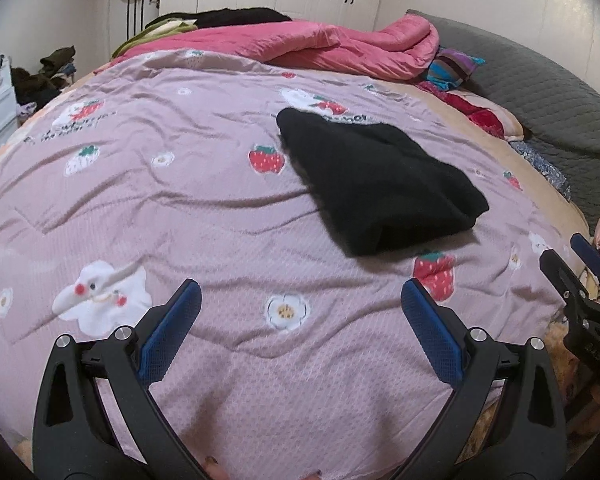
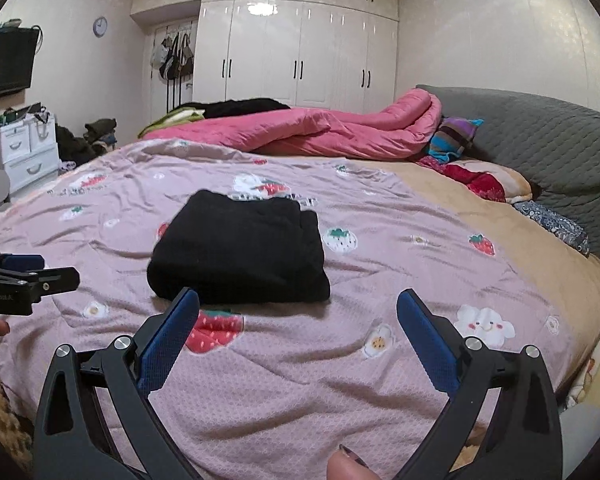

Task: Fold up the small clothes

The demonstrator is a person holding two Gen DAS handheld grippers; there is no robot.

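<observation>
Here the black garment lies folded, thick-layered, on the quilt.

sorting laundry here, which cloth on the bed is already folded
The black garment, a neat flat rectangle on the strawberry quilt. The pink blanket behind lies rumpled in loose rolls.

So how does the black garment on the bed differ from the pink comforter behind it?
The black garment is folded into a compact, flat rectangle; the pink comforter is loosely bunched and rumpled. The garment looks much smaller, while the comforter stretches across the far side of the bed. The garment lies on the strawberry-print cover close to both open claws; the comforter sits further back. Neither is held by the left claw or right claw.
</observation>
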